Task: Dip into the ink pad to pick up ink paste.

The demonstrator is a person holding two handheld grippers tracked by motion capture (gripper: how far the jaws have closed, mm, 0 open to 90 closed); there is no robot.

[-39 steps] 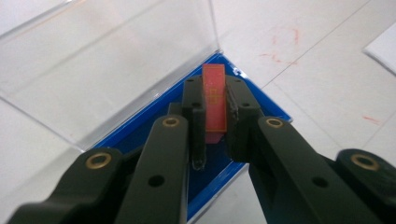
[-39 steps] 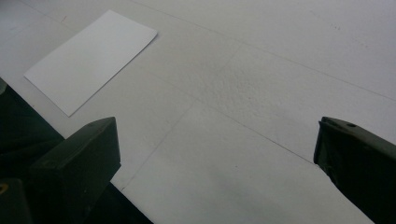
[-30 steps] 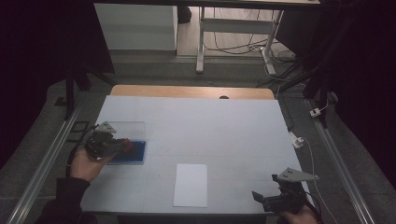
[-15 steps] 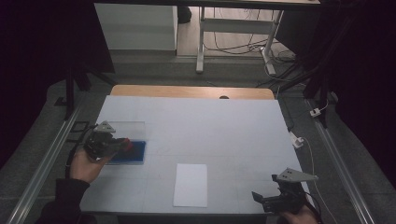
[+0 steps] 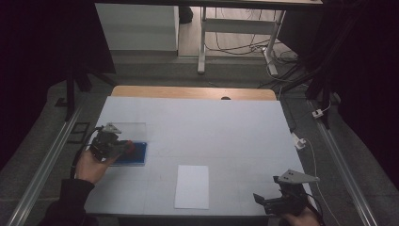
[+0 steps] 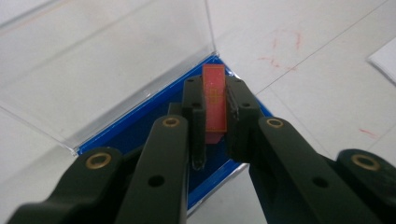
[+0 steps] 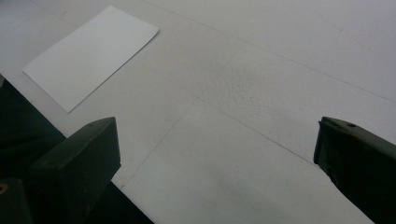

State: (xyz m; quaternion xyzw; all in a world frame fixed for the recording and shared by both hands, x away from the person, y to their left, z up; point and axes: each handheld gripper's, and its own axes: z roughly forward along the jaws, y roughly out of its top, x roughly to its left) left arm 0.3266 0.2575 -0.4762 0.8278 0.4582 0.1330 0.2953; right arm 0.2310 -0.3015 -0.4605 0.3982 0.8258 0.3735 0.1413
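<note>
While the right gripper (image 5: 263,201) is sitting at the near right corner of the table (image 5: 235,127), its jaws are standing wide apart with nothing between them (bare tabletop is showing in the gap in the right gripper view). Just left of it, near the front edge, a white sheet of paper (image 5: 192,186) is lying flat, its long axis running near to far. Farther back on the left side, the left gripper (image 5: 126,148) is clamping a small red block (image 6: 215,100) between its pads. In the left gripper view the block's long axis is running along the jaws, its far end poking out past the fingertips and pointing toward the table's right. It is hanging over a blue tray (image 6: 140,126), whose clear lid (image 6: 116,65) is standing open on the far side.
</note>
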